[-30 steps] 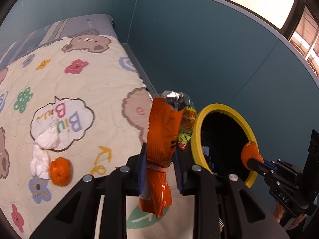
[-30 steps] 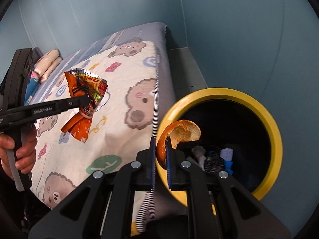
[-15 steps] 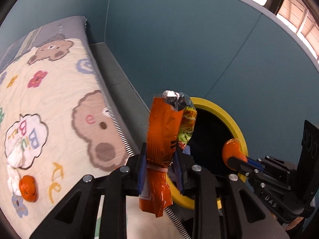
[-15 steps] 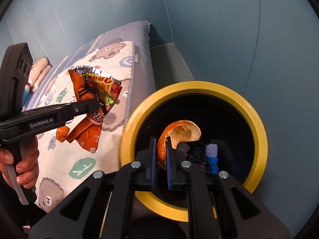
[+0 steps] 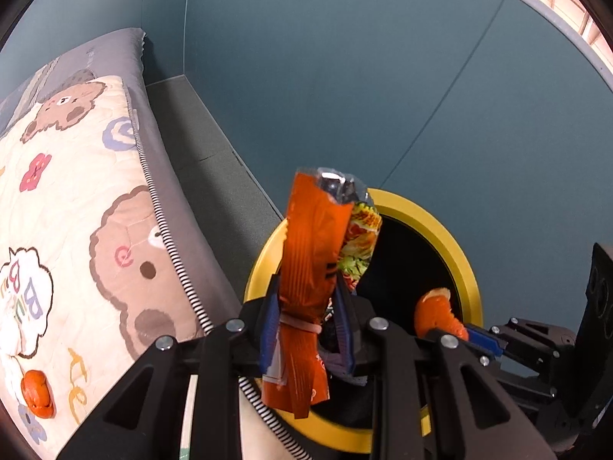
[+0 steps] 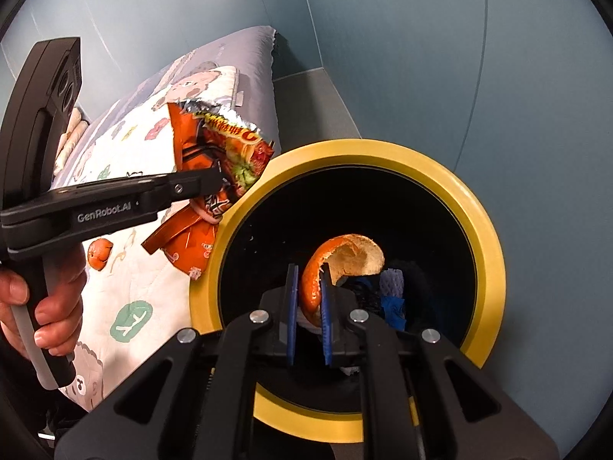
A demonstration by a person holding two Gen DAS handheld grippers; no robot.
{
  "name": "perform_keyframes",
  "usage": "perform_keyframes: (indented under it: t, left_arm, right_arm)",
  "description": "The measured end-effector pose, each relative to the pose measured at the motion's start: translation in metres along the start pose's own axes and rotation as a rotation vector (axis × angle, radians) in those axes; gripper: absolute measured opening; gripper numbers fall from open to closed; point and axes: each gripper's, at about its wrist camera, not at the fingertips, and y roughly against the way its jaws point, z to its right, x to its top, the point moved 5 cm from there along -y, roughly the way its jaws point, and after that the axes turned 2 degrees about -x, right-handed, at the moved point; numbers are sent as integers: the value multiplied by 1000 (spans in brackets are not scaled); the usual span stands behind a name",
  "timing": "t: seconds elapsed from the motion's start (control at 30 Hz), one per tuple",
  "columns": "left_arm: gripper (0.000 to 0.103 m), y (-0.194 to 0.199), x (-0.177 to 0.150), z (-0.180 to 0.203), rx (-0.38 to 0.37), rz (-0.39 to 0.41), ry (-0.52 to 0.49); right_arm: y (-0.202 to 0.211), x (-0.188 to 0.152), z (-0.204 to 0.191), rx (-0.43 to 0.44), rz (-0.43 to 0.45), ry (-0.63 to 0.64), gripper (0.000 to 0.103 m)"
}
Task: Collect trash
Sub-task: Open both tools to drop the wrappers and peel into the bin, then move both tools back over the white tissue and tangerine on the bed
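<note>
My left gripper (image 5: 306, 326) is shut on an orange snack wrapper (image 5: 314, 245) and holds it upright at the near-left rim of the yellow-rimmed bin (image 5: 456, 253). It also shows in the right wrist view (image 6: 214, 180), with the wrapper (image 6: 226, 145) just left of the bin rim (image 6: 486, 230). My right gripper (image 6: 308, 299) is shut on an orange peel (image 6: 345, 257) and holds it over the bin's dark opening. The peel also shows in the left wrist view (image 5: 436, 314).
A bed with a bear-print quilt (image 5: 76, 207) lies left of the bin. A tangerine (image 5: 36, 393) and white tissue (image 5: 9, 349) lie on it. Dark and blue trash (image 6: 390, 291) sits inside the bin. A blue wall (image 5: 383, 76) stands behind.
Both grippers have moved toward the bin with their loads. The peel now hangs over the opening and the wrapper has reached the bin's rim.
</note>
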Motion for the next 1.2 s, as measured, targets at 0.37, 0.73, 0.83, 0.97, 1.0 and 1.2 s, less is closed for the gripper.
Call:
perform_keyframes:
  t: [0.37,0.73,0.83,0.97,1.0,1.2]
  left_arm:
    - [70,4,-2,-1,-1,26,12]
    - [80,32,-24,-44,73,57,67]
    - [81,43,-30,-61,87,61,91]
    - [81,59,-37,-87,118,76,123]
    - [81,63,-40,-96,127,79,136]
    - [81,81,-53,-152,189,87,211]
  right_arm:
    - [6,-8,8,-25,17,-20,32]
    - [14,-16,-5,-2,20,-14,38]
    - [17,-16,-16,9,24,-1,41]
    - [21,-16,-36,27,29,30,45]
    - [21,-15,-40,31,28,34,45]
    - [19,-14,-74,65,22,77,46]
